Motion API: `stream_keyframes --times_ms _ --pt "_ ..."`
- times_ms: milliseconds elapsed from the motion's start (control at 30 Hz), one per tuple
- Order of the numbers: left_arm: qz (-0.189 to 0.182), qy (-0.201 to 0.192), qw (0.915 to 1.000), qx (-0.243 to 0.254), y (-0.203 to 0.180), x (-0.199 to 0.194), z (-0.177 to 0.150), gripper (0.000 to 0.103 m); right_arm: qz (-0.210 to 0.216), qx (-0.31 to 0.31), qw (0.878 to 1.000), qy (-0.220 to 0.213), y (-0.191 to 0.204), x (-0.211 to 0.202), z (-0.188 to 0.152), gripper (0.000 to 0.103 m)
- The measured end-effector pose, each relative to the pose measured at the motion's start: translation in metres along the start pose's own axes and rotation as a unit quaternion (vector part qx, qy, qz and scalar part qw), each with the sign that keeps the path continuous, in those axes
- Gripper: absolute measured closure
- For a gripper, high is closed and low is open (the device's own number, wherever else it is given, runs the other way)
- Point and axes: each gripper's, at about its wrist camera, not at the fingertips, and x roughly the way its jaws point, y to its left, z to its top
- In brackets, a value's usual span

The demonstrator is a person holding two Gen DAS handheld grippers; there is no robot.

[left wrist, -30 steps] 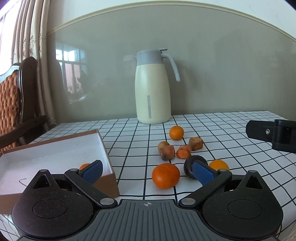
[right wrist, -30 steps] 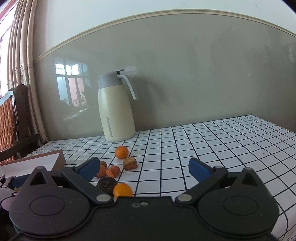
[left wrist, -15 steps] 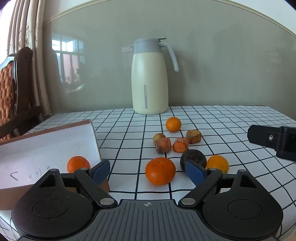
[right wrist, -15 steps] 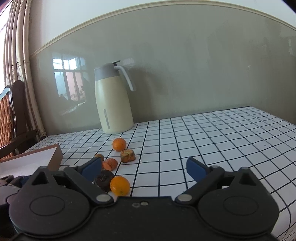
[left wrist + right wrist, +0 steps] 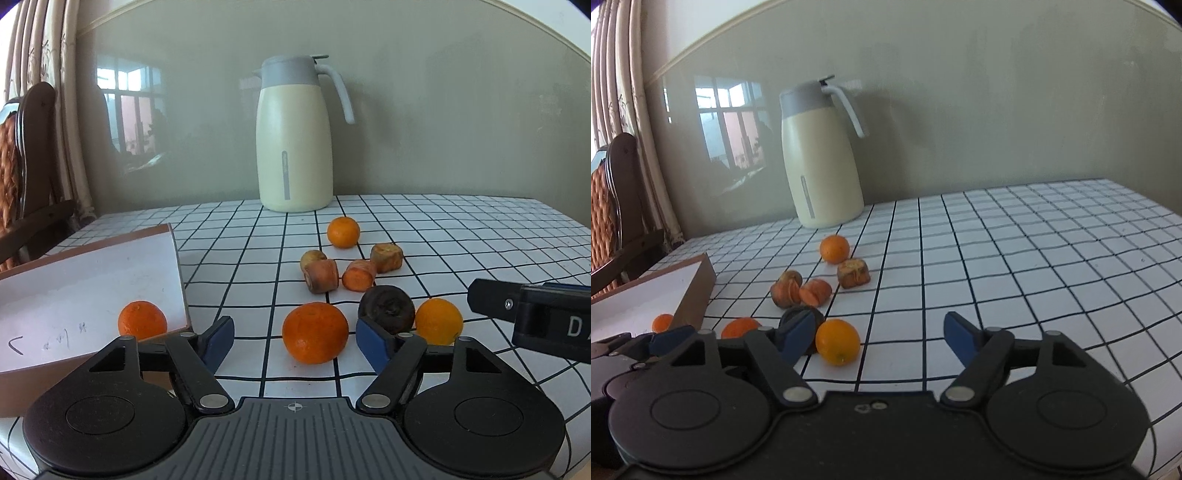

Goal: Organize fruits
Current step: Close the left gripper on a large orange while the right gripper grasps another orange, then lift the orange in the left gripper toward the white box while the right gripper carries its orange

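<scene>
Both claws, left (image 5: 295,338) and right (image 5: 873,338), have been closing, gripping nothing.

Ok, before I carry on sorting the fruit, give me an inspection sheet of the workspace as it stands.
Surface: table under a white cloth with a black grid, no spills seen.
Job's things: box at left with one orange inside; three oranges loose on the cloth, the big orange nearest; a dark, spoiled-looking fruit beside it.
Clutter: four brownish cut pieces mid-table; cream jug at the back.
Grippers: left gripper open around the big orange, its jaws have just been closing, pads not touching; right gripper open, also just closing, nothing between.
Cables: nothing seen.
Surroundings: chair and curtain at left, glossy wall behind.
</scene>
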Motion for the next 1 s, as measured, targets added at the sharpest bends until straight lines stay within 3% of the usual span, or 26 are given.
stream_keyframes --times_ms 267,433,500,700,833,1000 --pt "-0.005 0.009 0.9999 -0.006 0.001 0.007 0.001 0.036 0.014 0.009 1.000 0.024 0.005 0.012 -0.001 0.044" --pt "-0.023 0.010 0.9997 -0.002 -0.004 0.009 0.000 0.054 0.025 0.018 0.999 0.043 0.006 0.022 0.000 0.061" --pt "-0.029 0.012 0.9995 -0.001 -0.006 0.009 0.000 0.059 0.026 0.020 0.998 0.049 0.006 0.026 0.001 0.062" --pt "-0.035 0.024 0.9990 -0.014 -0.003 0.014 0.000 0.059 0.038 0.025 0.997 0.066 0.012 0.037 0.000 0.066" --pt "-0.031 0.027 0.9991 -0.014 -0.003 0.016 -0.001 0.059 0.046 0.025 0.996 0.073 0.016 0.040 0.002 0.078" --pt "-0.030 0.036 0.9987 -0.021 -0.002 0.020 -0.003 0.059 0.042 0.011 0.997 0.070 0.019 0.038 0.001 0.078"
